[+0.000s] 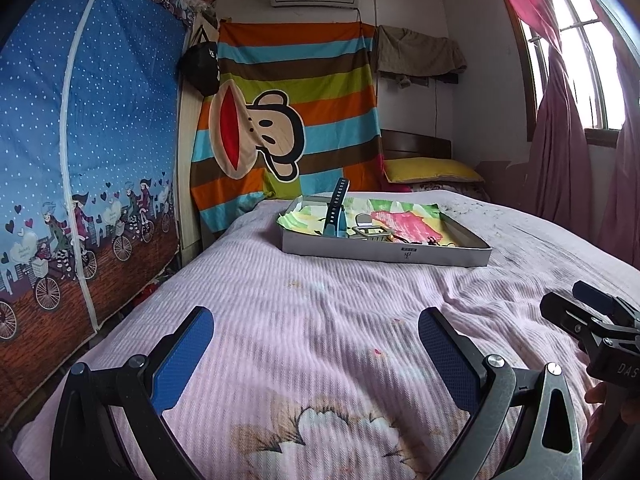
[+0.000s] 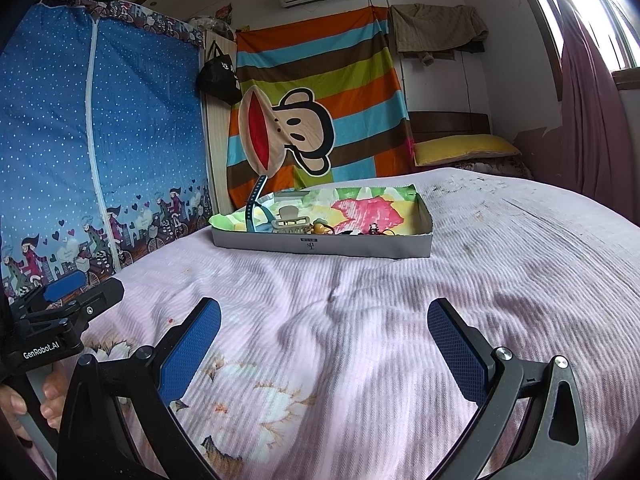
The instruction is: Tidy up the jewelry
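hovering wide open and empty over the pink bedspread, the left gripper and right gripper face a shallow grey tray farther up the bed; its long axis runs crosswise (watch strap standing upright inside).

lighting: daylight, from the window at upper right in both views; panes blown out to white, glare bleeding into the pink curtain. room evenly bright otherwise, colours saturated.
shadows: soft, shallow, lying in the folds of the bedspread; faint shading along the near wall of the tray.
distortion: strong fisheye; the wardrobe cover and walls bow outward, black vignette at the corners.
focus: centre fairly sharp; small items in the tray too small to resolve; edges soft, near gripper parts slightly blurred.
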Demonstrator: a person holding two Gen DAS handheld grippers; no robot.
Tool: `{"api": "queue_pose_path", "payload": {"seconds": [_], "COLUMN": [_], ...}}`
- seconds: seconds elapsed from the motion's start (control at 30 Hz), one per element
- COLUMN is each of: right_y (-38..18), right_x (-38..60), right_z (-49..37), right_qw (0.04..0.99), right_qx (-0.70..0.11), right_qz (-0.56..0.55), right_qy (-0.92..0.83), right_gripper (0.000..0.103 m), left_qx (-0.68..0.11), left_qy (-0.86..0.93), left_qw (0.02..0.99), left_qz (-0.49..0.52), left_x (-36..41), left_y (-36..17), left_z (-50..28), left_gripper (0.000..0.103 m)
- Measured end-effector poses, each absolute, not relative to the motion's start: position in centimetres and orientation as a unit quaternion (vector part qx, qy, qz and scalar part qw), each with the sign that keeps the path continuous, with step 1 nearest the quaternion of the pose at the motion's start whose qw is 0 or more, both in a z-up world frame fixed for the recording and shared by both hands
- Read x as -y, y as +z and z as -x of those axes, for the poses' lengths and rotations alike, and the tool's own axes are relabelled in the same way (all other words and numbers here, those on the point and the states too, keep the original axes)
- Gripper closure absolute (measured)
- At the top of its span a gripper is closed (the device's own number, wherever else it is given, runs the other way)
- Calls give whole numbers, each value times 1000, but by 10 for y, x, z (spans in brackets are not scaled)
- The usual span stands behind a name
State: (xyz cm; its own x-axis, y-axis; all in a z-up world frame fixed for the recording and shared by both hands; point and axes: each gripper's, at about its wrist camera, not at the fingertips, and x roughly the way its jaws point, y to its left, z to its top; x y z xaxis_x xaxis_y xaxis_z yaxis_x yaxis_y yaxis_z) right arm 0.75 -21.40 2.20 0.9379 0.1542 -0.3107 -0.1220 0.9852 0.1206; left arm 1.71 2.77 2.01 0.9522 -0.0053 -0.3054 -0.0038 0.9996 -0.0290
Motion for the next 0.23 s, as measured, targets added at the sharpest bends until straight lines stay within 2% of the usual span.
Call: {"api": "queue_pose_path", "payload": {"seconds": [0.23], "right_y": [21], "right_x": [213], "right_z": [-8], "right_qw": [983], "right_qx": [-163], "right_qz": [-48], "right_qy": [72], "right_gripper": [2], "left_qx": [-154], "left_qy": [3], "left_qw": [988], "left_qz": [20], "left_x": [-29], "left_y": [19], "left_z": [-17], "left_gripper": [0]}}
